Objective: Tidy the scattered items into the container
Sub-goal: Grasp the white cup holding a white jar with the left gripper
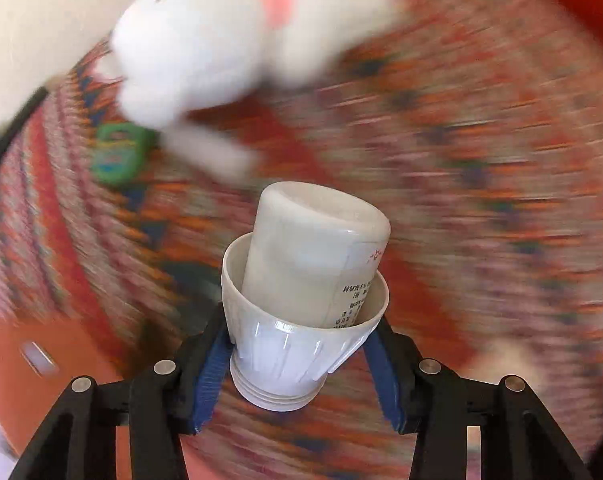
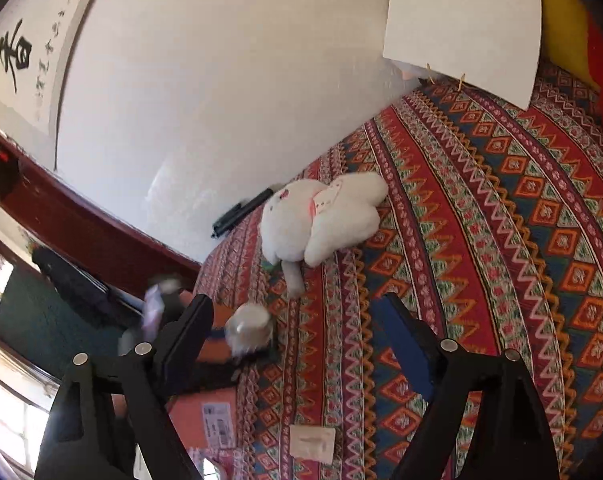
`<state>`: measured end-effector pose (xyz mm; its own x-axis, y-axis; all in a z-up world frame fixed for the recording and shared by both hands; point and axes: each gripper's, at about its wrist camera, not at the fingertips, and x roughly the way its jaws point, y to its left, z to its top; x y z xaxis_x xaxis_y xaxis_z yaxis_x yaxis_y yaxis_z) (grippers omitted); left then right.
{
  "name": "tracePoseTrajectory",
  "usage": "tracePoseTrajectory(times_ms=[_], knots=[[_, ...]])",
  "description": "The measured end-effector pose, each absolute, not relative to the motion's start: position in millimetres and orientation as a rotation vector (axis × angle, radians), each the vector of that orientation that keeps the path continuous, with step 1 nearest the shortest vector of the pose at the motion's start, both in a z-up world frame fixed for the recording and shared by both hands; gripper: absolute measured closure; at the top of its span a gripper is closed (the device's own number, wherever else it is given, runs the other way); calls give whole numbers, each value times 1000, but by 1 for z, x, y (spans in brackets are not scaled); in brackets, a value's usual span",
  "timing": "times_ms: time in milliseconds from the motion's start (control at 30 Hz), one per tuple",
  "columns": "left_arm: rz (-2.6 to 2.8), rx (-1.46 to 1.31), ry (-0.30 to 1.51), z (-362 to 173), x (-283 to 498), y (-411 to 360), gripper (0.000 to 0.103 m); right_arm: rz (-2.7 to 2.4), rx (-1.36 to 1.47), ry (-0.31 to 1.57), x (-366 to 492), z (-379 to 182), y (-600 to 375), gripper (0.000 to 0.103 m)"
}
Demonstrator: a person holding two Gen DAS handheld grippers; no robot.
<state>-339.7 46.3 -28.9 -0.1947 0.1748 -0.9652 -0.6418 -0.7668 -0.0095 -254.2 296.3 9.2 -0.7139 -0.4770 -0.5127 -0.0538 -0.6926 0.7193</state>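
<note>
My left gripper (image 1: pixel 301 330) is shut on a white plastic bottle (image 1: pixel 313 248); its blue pads press the ribbed wide cap (image 1: pixel 289 344), and the bottle's base points away from me over the patterned bedspread (image 1: pixel 461 160). The left wrist view is smeared. An orange box (image 1: pixel 17 384) with a label lies at the lower left there, and it also shows at the bed's edge (image 2: pixel 189 408) in the right wrist view. That view shows the bottle (image 2: pixel 248 326) blurred above the box. My right gripper (image 2: pixel 297 304) is open over the bedspread, holding nothing. A white plush rabbit (image 2: pixel 321 220) lies beyond it.
A small green item (image 1: pixel 117 156) lies beside the rabbit (image 1: pixel 205 48). A flat pale piece (image 2: pixel 312 444) rests on the bedspread near me. A black stick-like object (image 2: pixel 241 212) lies along the white wall (image 2: pixel 221 100). A white sheet (image 2: pixel 461 20) and a yellow cushion (image 2: pixel 561 20) are at the back right.
</note>
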Motion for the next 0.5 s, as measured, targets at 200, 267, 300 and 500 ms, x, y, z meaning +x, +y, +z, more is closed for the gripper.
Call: tracePoseTrajectory(times_ms=[200,267,300,500], knots=[[2246,-1547,311,-80,-231,30,49,-2154,1240,-1188,-228,-54,249,20],[2265,-1476,195,-107,-213,17,56,-2084,1331,-1164,-217,-73,226,23],[2292,-1433,146,-115,-205,11,60,-2076,1365,-1122,-213,-78,213,24],[2310,-1261,-102,-117,-188,-17,60,-2142,1416,-848,-206,-73,160,31]])
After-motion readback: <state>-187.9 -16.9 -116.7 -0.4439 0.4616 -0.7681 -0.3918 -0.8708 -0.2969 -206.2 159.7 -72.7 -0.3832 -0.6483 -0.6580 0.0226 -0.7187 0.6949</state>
